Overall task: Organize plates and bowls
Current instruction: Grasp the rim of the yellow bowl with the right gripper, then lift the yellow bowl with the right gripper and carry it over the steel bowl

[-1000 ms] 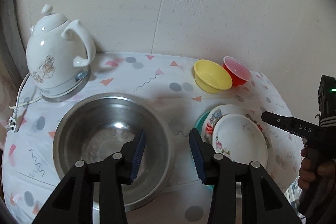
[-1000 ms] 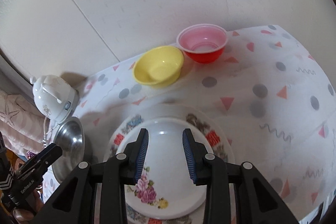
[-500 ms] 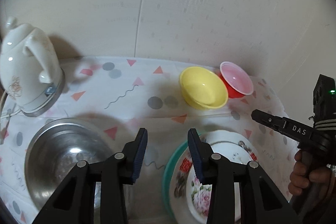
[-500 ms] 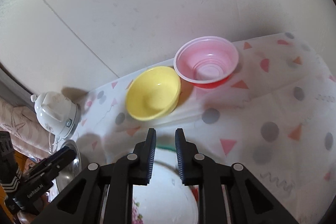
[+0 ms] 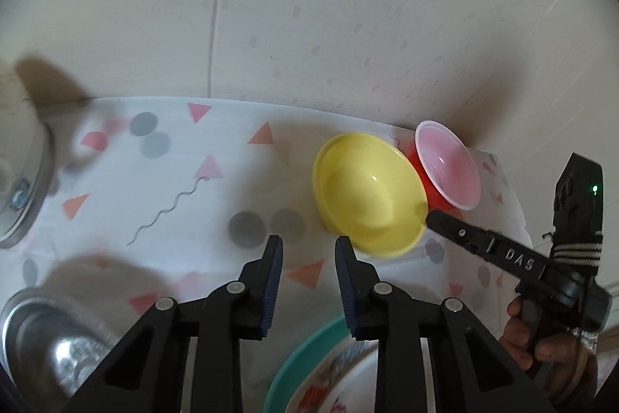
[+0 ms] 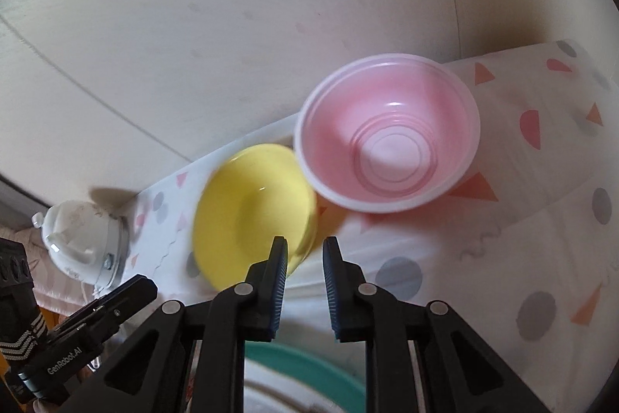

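Note:
A yellow bowl [image 5: 367, 196] [image 6: 251, 211] and a red plastic bowl [image 5: 448, 169] [image 6: 387, 138] with a pale pink inside sit side by side at the table's far edge, against the wall. My right gripper [image 6: 305, 244] [image 5: 431, 217] hovers at the yellow bowl's near right rim. Its jaws stand a narrow gap apart, and the pads do not press the rim. My left gripper [image 5: 308, 244] [image 6: 147, 287] hangs over bare cloth, left of the yellow bowl. Its jaws are closing with nothing between them. A stack of plates, green rim [image 5: 301, 355] [image 6: 309, 362] under a floral one [image 5: 329, 386], lies below both grippers.
A steel mixing bowl [image 5: 46, 343] sits at the near left. A white kettle [image 6: 81, 246] on its base [image 5: 27, 188] stands at the far left. The patterned tablecloth [image 5: 174, 180] ends at the wall behind the bowls. A person's hand [image 5: 541, 339] holds the right gripper.
Both grippers moved forward toward the far bowls and narrowed their jaws. The left one left the steel bowl and shifted right; the right one left the plates.

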Demonstrator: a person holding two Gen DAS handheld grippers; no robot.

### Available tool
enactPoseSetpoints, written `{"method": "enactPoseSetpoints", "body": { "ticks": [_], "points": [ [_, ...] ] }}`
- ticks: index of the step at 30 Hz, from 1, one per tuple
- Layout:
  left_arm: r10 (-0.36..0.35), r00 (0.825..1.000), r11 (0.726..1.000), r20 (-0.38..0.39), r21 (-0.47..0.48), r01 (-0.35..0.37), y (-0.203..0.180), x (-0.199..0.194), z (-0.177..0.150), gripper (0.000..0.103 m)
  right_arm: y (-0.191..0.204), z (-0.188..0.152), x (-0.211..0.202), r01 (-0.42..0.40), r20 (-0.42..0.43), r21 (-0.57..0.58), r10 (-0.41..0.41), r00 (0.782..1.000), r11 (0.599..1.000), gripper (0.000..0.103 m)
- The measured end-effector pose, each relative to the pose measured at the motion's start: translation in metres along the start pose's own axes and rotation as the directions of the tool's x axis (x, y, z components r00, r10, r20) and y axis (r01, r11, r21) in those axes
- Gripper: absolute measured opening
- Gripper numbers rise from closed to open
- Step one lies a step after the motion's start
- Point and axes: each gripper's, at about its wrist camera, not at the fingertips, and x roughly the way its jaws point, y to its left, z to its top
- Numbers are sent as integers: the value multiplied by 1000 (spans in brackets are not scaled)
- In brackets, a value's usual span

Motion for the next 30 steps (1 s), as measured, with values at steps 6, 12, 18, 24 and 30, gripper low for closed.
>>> {"method": "enactPoseSetpoints", "body": {
  "ticks": [6, 12, 18, 24, 30],
  "points": [
    [-38, 999, 999, -21, -24, 37, -3, 25, 21, 28, -2, 6, 13, 1, -8, 9, -1, 1000, 1000, 16],
    [-44, 997, 999, -61, -19, 43, -5, 50, 27, 16, 6, 8, 18, 19, 2, -29, -19, 1000, 999, 10],
    [-57, 996, 998, -66, -37, 55, -2, 48, 22, 13, 4, 8, 15, 22, -3, -25, -22, 1000, 999, 9],
    [-52, 998, 998, -34, -31, 51, 1, 26, 11, 13, 10, 2, 3, -10, -2, -27, 10, 1000, 1000, 9],
    [-53, 998, 998, 24, -35, 54, 5, -12, -8, 14, 28, -12, -12, -51, -3, -59, 50, 999, 997, 9]
  ]
}}
